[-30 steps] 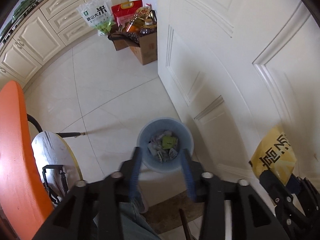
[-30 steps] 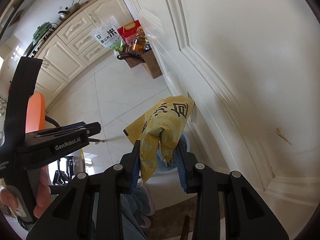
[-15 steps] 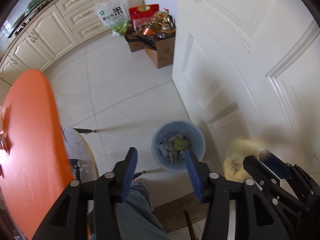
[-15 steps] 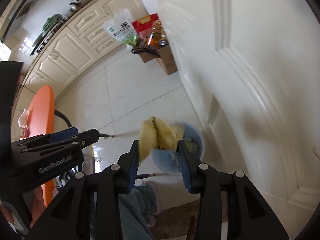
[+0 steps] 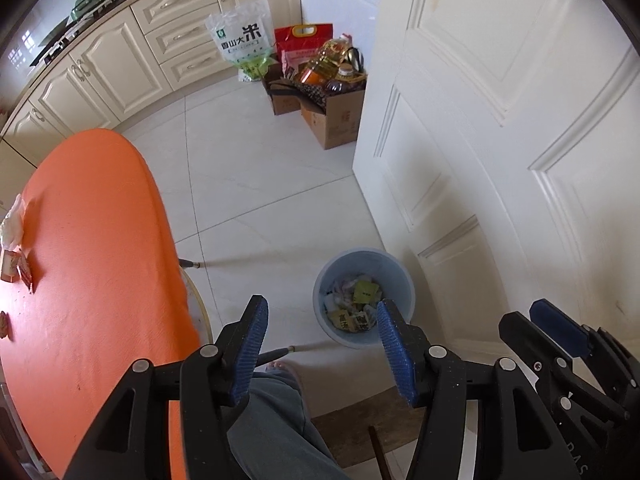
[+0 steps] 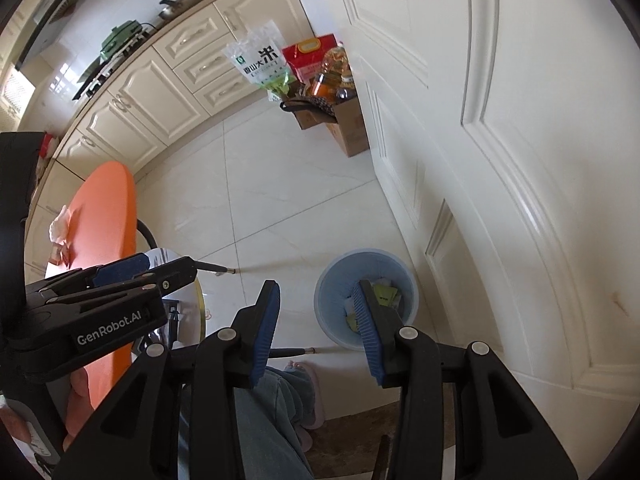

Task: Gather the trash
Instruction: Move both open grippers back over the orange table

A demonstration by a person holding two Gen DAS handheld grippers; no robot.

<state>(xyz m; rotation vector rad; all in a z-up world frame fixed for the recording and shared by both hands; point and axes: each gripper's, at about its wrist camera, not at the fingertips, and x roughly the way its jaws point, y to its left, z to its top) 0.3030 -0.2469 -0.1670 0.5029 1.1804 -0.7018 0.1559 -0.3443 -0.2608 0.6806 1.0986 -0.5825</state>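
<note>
Left gripper [image 5: 322, 344] and right gripper [image 6: 316, 330] poised above a tiled kitchen floor, both jaws apart and empty, blue trash bin [image 5: 394, 272] of wrappers beside a white door [image 5: 500, 140], orange surface [image 5: 92, 260] bearing scraps at left

I am working in a home kitchen: cream panelled cabinet doors and drawers [image 5: 132, 60] run under a counter carrying a green lidded cooking pot [image 6: 120, 38] and a metal pan [image 6: 180, 0]. On the pale glossy tiled floor [image 5: 256, 168] stand a clear plastic rice bag [image 5: 242, 42] and brown cardboard grocery boxes [image 5: 332, 120], beside a white panelled door [image 5: 500, 120].
</note>
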